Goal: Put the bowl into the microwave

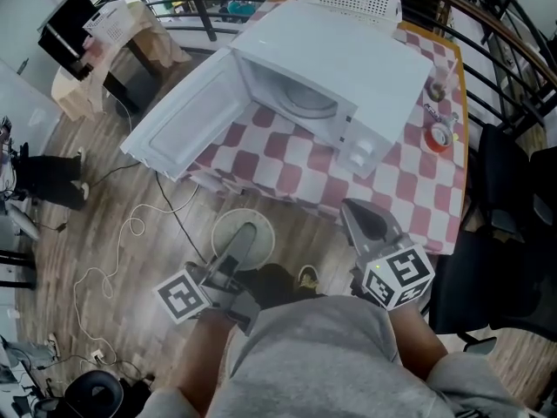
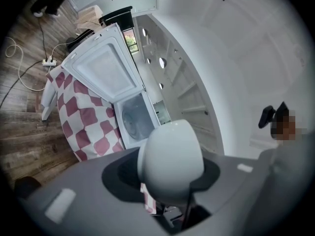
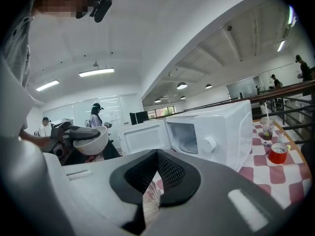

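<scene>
Your left tongs [image 1: 237, 252] grasp the bowl [image 1: 243, 236] by its rim, over the floor [image 1: 113, 207] short of the table [image 1: 418, 181]. The microwave [image 1: 348, 85] stands open straight ahead of them, its door [image 1: 187, 116] swung leftward. Beside them your right tongs [image 1: 365, 220] are clenched and empty, so the left carries it in.

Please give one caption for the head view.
Left gripper holds a white bowl in front of the open microwave; right gripper shut and empty.

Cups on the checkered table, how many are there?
2. A clear cup stands right of the microwave; a red cup sits just beside it. The microwave may hide others.
</scene>
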The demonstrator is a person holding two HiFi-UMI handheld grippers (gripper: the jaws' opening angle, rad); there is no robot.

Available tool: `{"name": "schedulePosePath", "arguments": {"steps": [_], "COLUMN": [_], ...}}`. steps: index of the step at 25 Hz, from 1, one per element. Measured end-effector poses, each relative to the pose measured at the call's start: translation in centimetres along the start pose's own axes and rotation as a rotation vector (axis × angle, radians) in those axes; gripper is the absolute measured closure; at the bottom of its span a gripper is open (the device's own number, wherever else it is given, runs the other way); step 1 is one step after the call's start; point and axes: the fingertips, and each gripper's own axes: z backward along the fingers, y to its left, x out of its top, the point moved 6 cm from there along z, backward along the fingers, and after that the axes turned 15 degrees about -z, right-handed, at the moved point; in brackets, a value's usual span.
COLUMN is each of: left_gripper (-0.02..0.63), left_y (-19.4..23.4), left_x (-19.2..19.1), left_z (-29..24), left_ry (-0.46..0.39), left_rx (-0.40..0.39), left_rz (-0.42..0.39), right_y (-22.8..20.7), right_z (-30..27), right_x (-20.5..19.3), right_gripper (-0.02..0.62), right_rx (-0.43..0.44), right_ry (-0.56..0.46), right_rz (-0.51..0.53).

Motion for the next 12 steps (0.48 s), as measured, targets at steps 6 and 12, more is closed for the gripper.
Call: {"name": "schedulePosePath", "arguments": {"steps": [6, 12], "left_gripper": [0.413, 0.413], "left_y": [-0.32, -0.80], "left_x": [0.09, 0.24], "left_z": [0.50, 0.22], "left_ry": [-0.009, -0.010], "left_rx": [0.012, 0.005], "left_rz": [-0.004, -0.014], "right_y": [0.63, 0.88], "right_z": [0.01, 0.06], "right_x": [0.14, 0.23], "right_gripper": [0.597, 0.597], "right_rx": [0.022, 0.031], "right_ry": [-0.006, -0.014], "right_rz": [0.009, 0.015]}}
